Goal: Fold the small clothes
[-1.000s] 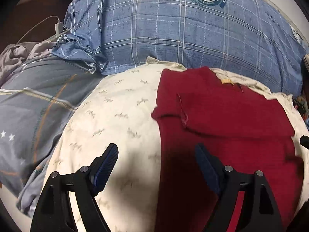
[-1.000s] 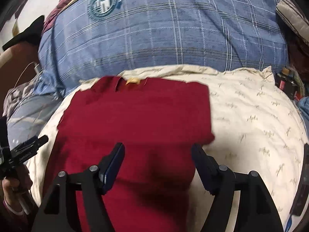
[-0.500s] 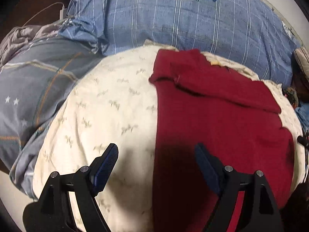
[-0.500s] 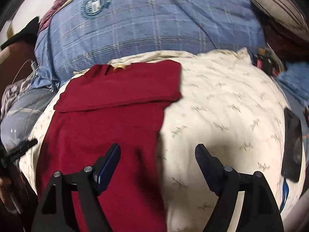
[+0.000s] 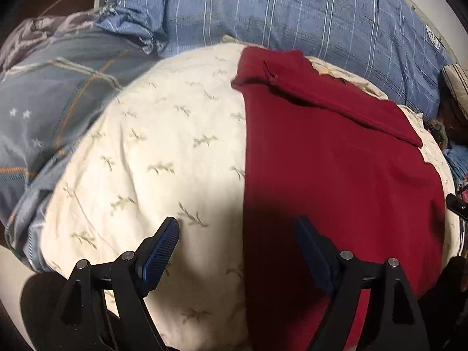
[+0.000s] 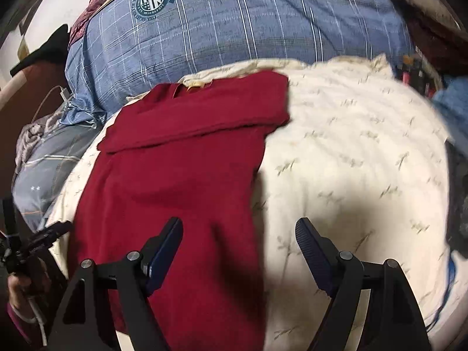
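My left gripper [image 5: 237,245] hangs wide apart, nothing between the pads, and my right gripper [image 6: 238,244] is the same, spread and empty. Both hover over the bed, neither touching cloth as far as I can tell.

Out from the left tool: the red garment [image 5: 336,175] runs from six o'clock up to twelve, its long left edge passing right between my fingers. The cream patterned cover [image 5: 163,152] fills everything from seven to eleven o'clock. From the right tool it mirrors: the garment sits from six round to eleven o'clock, its right edge running up between the pads, bare cover off at one to four o'clock.

Step in hand, as I read it: the sleeves look folded in across the top, a flat band [image 6: 201,117] lying over the chest at twelve o'clock, so the body is now a long strip. Next, I reckon, is the lengthwise fold: each gripper drops to its near hem corner, pinches both layers, and carries the hem up toward the collar.

Beyond the garment, at twelve, lies the blue plaid duvet [image 6: 248,23].
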